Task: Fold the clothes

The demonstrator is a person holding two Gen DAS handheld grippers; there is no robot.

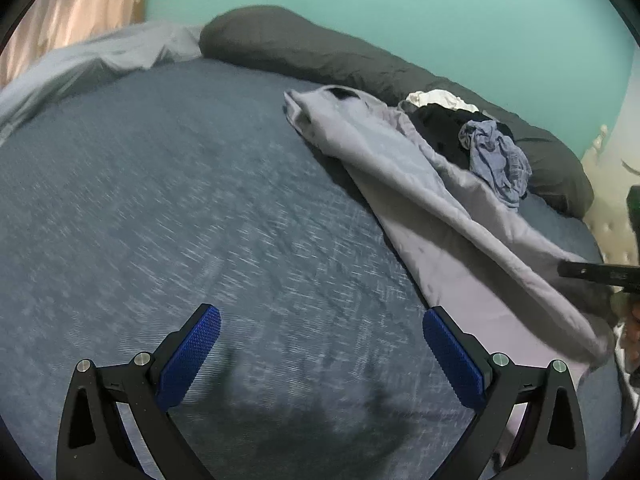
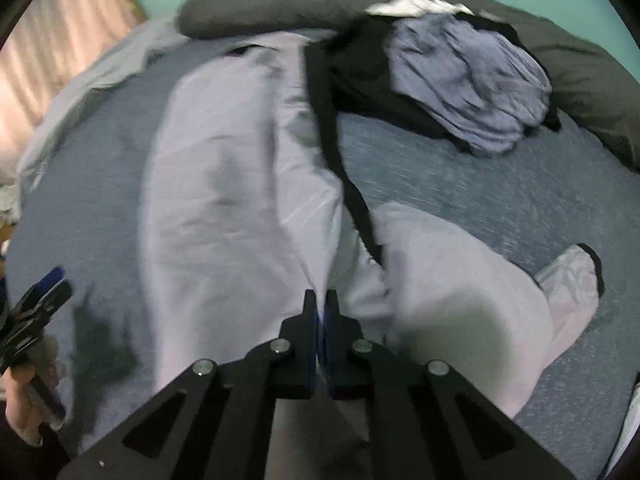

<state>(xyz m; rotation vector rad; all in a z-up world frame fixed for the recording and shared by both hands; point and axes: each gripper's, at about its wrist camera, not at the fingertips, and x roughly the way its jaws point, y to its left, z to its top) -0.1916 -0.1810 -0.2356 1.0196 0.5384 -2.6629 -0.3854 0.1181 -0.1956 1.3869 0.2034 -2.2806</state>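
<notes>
Right gripper (image 2: 321,300) pinches grey garment (image 2: 224,168).

Black tool (image 1: 321,334), ribbed blue pads (image 1: 188,360)

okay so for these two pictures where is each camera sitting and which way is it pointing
Left wrist: sits on the left hand-held gripper, open above the blue bedspread, looking toward the dark pillow; the right gripper's edge shows at right.
Right wrist: sits on the right hand-held gripper, shut on the pale grey garment, facing the same headboard end; a hand holding the left gripper shows at lower left.
Shared: grey garment, clothes pile, pillow, bedspread, teal wall.
</notes>
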